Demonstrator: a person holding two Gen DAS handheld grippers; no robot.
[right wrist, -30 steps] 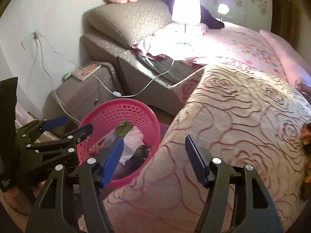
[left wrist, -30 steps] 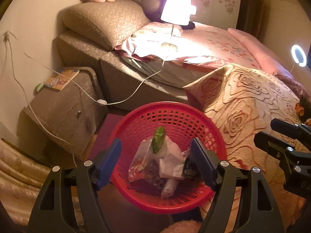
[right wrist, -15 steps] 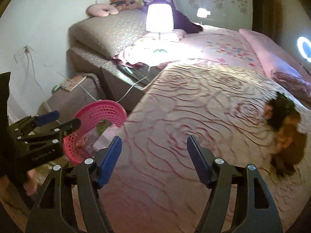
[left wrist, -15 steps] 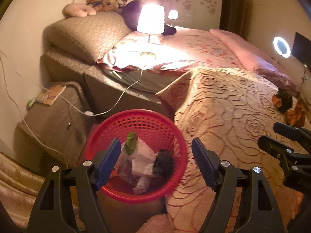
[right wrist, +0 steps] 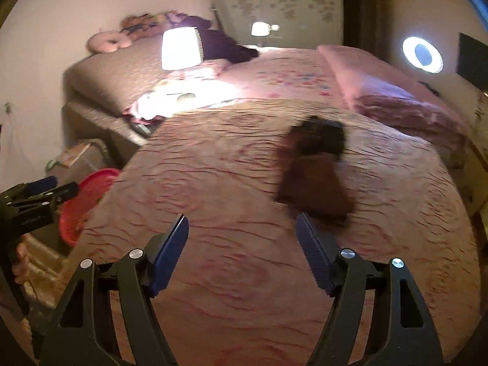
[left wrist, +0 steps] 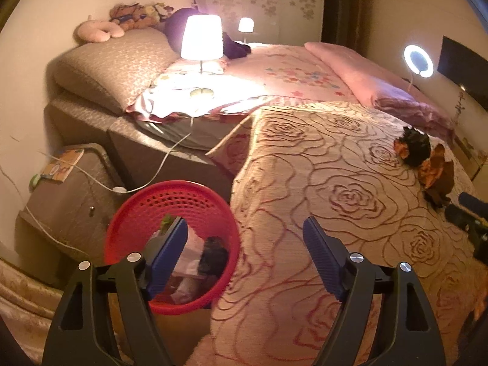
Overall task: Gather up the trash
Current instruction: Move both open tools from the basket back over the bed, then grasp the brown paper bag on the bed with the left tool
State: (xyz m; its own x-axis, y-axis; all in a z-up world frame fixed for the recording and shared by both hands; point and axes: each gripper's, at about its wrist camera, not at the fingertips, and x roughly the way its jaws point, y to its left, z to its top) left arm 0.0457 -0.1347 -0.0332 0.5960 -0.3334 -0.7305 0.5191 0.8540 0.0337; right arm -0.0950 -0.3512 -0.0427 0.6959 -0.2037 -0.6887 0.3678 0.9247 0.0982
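Right gripper [right wrist: 241,235] swung from red basket [left wrist: 195,201] toward dark wrappers [right wrist: 317,170] mid-bed, fingers apart, just been widening, empty; left gripper [left wrist: 244,238] likewise, rose-patterned bedspread [left wrist: 335,198], lamplit bedroom.

Dim, warm-tinted room. Light is given by a table lamp [left wrist: 201,38] at 12 o'clock, glare blown out on the sheet [left wrist: 210,91] beneath it. A ring light [left wrist: 418,61] is seen at 2 o'clock. Fisheye bending and dark vignette at the edges. Right wrist view is motion-blurred; the dark trash [right wrist: 317,167] is smeared.
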